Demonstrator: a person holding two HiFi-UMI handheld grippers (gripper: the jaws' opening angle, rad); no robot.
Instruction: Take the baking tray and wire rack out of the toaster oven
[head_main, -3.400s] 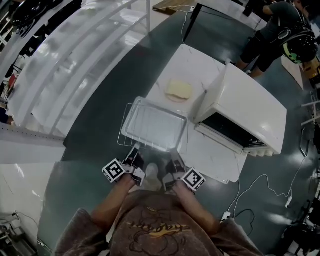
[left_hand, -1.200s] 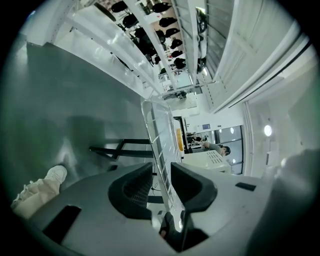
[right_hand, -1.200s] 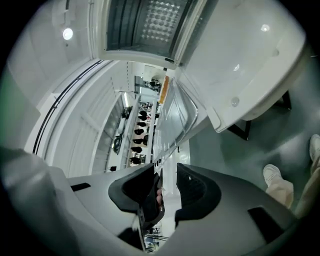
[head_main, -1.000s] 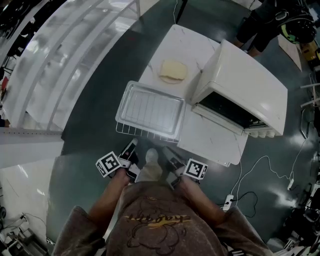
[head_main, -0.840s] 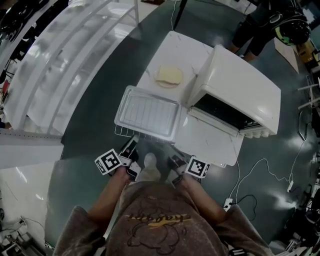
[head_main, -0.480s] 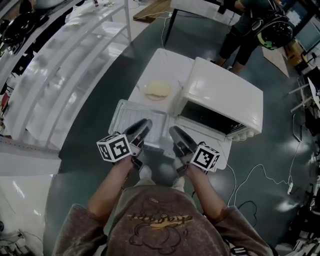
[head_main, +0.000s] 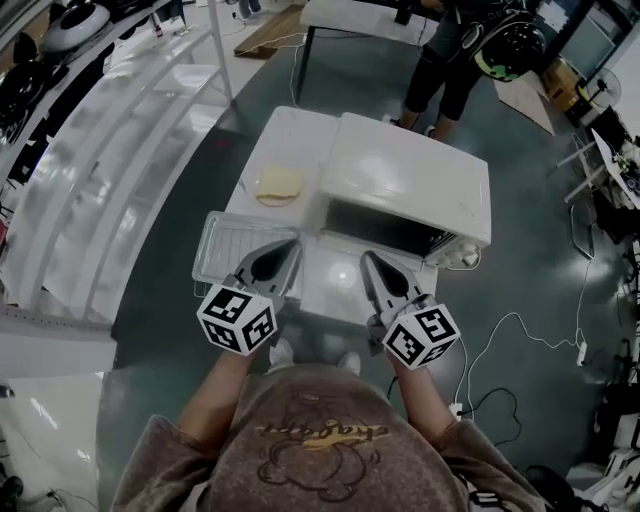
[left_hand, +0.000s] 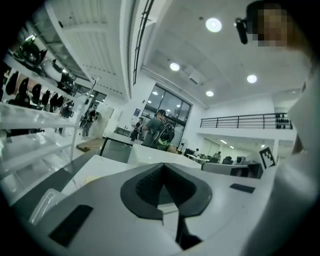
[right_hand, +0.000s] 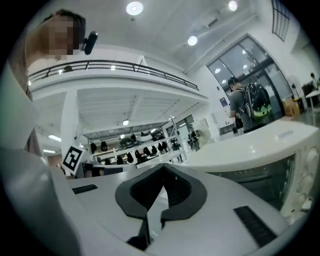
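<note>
No word or number can be read anywhere. The gold script on the person's shirt (head_main: 305, 440), at the lower middle of the head view, is too blurred to make out. The left marker cube (head_main: 237, 320) and the right marker cube (head_main: 421, 335) bear only black-and-white square codes.

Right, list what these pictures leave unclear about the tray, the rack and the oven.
Rack: head view, too small to tell apart from the tray.
Tray's near right corner: head view, behind the left tool, whose jaws have just closed on nothing.
Oven inside: head view, dark; right gripper view, dim and cut off at the right edge.
</note>
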